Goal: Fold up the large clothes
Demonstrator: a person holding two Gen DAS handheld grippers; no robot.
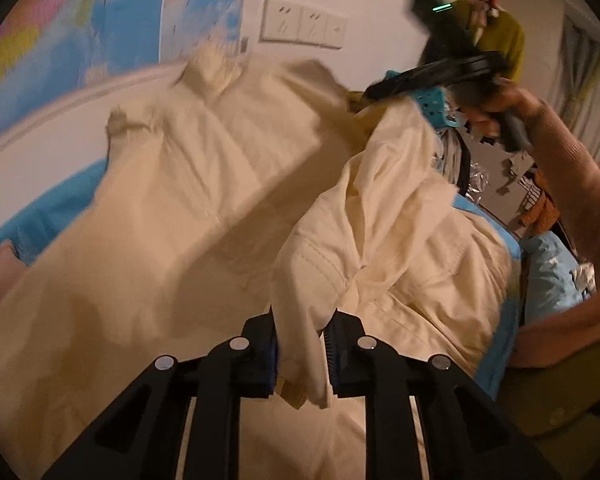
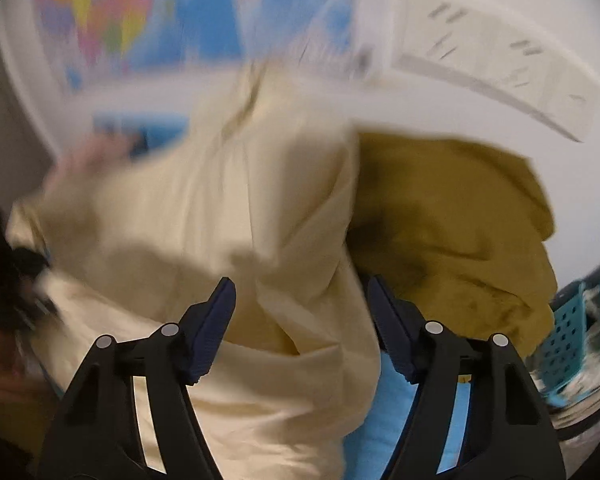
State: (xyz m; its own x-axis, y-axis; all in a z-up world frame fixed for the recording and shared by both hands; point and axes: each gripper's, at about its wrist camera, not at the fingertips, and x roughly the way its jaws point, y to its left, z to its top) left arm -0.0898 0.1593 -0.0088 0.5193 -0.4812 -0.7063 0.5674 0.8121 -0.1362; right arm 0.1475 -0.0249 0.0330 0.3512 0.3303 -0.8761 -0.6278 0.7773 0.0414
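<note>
On the bed (image 1: 40, 208), left gripper (image 1: 302, 356) fingers pinch the cream garment (image 1: 180, 200); right gripper (image 2: 302, 332) fingers gape empty, so one thin pinch may slip.

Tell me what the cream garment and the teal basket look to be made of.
Cream garment: likely woven cotton, matte; soft creases and stitched seams show. Teal basket: probably moulded plastic, smooth, with a regular grid of small square holes; blur leaves its finish uncertain.
</note>
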